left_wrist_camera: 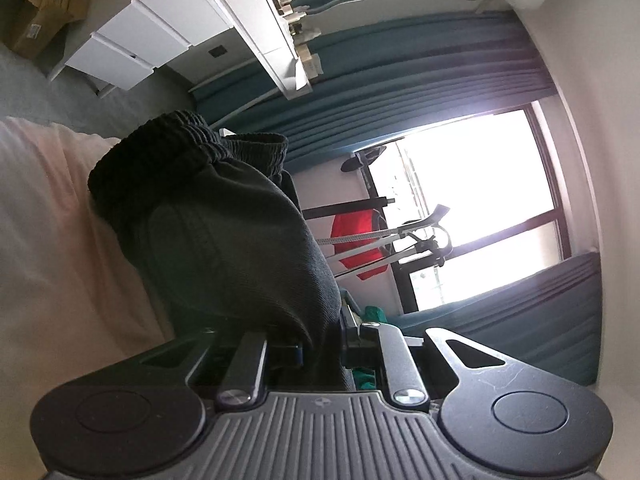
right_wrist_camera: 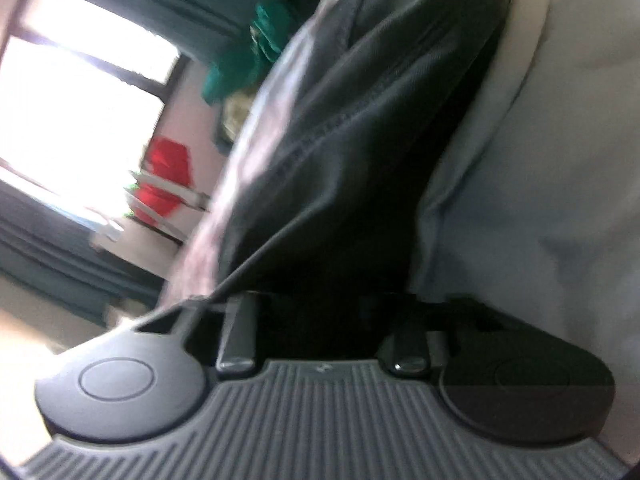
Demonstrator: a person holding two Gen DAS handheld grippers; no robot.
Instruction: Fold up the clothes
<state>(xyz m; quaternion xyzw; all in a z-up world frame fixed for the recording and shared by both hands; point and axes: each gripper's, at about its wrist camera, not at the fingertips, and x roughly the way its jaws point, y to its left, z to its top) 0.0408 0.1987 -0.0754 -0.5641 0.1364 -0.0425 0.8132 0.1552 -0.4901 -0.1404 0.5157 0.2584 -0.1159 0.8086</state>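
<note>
Both grippers are clamped on a pair of black trousers (left_wrist_camera: 224, 232): the left gripper (left_wrist_camera: 320, 344) pinches cloth below the gathered elastic waistband (left_wrist_camera: 188, 140), the right gripper (right_wrist_camera: 320, 312) bites dark fabric, and the garment hangs between them above a pale bedsheet (left_wrist_camera: 52, 208). Done well, the step probably means keeping both grips level and the cloth taut before lowering it flat. The sheet offers open room; a white desk (left_wrist_camera: 256, 20) and teal curtains (left_wrist_camera: 420, 76) stand well apart.

Teal curtains (left_wrist_camera: 420, 60), white drawers (left_wrist_camera: 132, 40)
</note>
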